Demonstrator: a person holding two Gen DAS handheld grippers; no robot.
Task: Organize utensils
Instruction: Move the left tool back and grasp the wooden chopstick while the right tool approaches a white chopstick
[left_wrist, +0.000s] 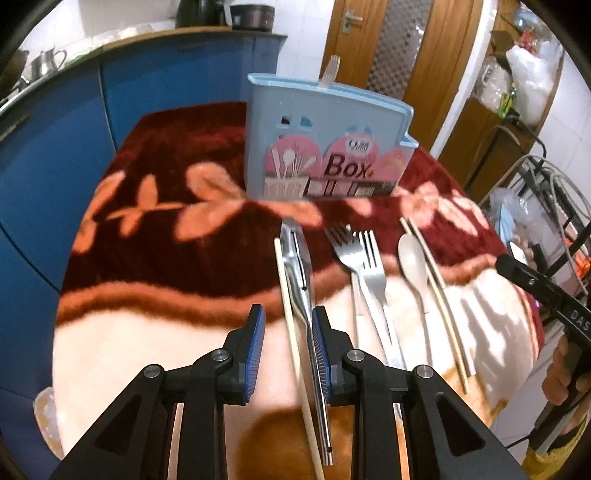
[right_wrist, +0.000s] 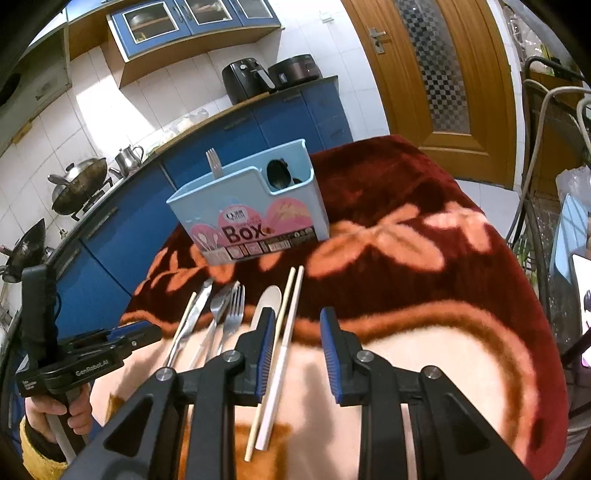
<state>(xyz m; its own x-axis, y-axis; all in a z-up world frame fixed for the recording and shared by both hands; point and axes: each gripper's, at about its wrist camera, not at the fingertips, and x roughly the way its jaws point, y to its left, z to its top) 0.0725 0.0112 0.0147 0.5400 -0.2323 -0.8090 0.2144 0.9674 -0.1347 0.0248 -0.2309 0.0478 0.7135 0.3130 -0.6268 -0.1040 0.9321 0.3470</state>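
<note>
Presently we list the utensils on the blanket (left_wrist: 155, 236), in front of the blue box (left_wrist: 325, 140) that already holds one fork (left_wrist: 330, 72). Item: steel knife (left_wrist: 299, 273), stiff, probably slick, lying beside a lone chopstick (left_wrist: 291, 332); we judge its slim handle the best hold. Items: two forks (left_wrist: 364, 258), pale spoon (left_wrist: 412, 258), chopstick pair (left_wrist: 439, 284). Left gripper (left_wrist: 288, 354): jaws parted, over the knife handle, nothing held. Right gripper (right_wrist: 297, 358): wide, unloaded, above the chopstick pair.
</note>
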